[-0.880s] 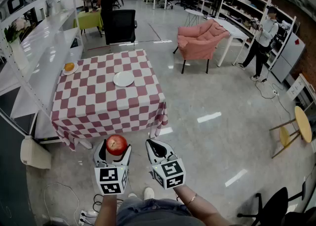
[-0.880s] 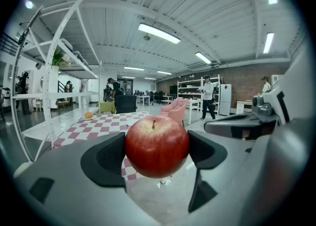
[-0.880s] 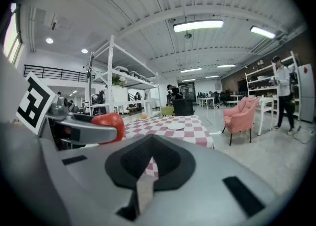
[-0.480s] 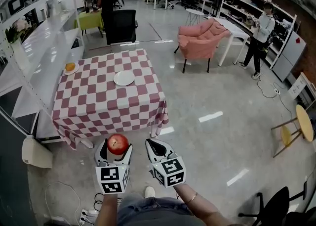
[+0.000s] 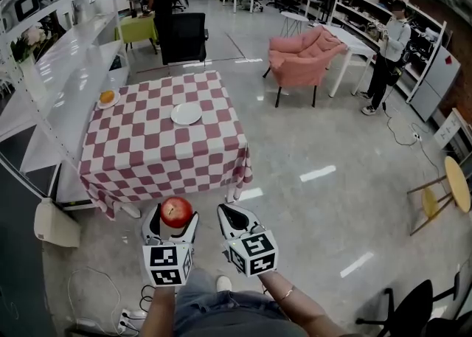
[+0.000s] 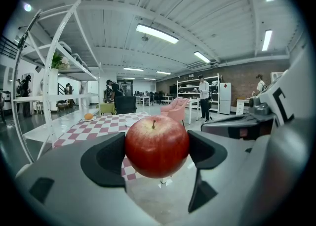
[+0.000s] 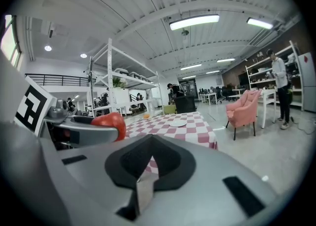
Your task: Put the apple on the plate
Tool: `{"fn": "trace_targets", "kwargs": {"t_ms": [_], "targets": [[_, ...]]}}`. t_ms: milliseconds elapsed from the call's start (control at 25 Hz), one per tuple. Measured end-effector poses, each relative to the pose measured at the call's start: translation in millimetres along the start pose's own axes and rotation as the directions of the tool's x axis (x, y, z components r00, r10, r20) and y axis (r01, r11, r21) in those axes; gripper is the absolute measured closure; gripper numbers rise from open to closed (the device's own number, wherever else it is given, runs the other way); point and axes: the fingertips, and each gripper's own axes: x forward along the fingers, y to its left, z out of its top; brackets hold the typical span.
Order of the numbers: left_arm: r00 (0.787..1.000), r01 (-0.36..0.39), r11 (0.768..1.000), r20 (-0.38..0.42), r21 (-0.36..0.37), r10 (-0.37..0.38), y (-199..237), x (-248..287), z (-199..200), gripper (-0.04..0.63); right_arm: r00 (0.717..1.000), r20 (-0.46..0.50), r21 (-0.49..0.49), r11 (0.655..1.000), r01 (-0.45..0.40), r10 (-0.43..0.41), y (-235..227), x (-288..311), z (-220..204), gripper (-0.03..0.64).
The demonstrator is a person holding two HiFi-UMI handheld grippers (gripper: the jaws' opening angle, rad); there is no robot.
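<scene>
One apple (image 5: 176,210) gripped in the left hand-held gripper (image 5: 174,219).
Right hand-held gripper (image 5: 231,217) closed, empty; plate (image 5: 186,113) on checkered desk (image 5: 147,158), upper left.

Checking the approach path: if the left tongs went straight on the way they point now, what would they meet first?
Probably the checked table's near edge, where the cloth hangs. The left tongs, shut on the apple, aim at it over bare floor; depth is hard to judge.
</scene>
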Motion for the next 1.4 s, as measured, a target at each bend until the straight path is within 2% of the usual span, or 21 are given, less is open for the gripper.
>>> {"fn": "trace_targets", "kwargs": {"t_ms": [760, 1400], "targets": [[0.999, -0.053, 0.998, 0.002, 0.016, 0.053, 20, 36, 18, 0.190, 0.999, -0.005, 0.033, 0.999, 0.033, -0.033, -44, 17, 5, 0.606], [0.999, -0.045, 0.999, -0.020, -0.002, 0.045, 60, 108, 22, 0.190, 0.998, -0.036, 0.046, 0.998, 0.049, -0.047, -71, 90, 10, 0.606]]}}
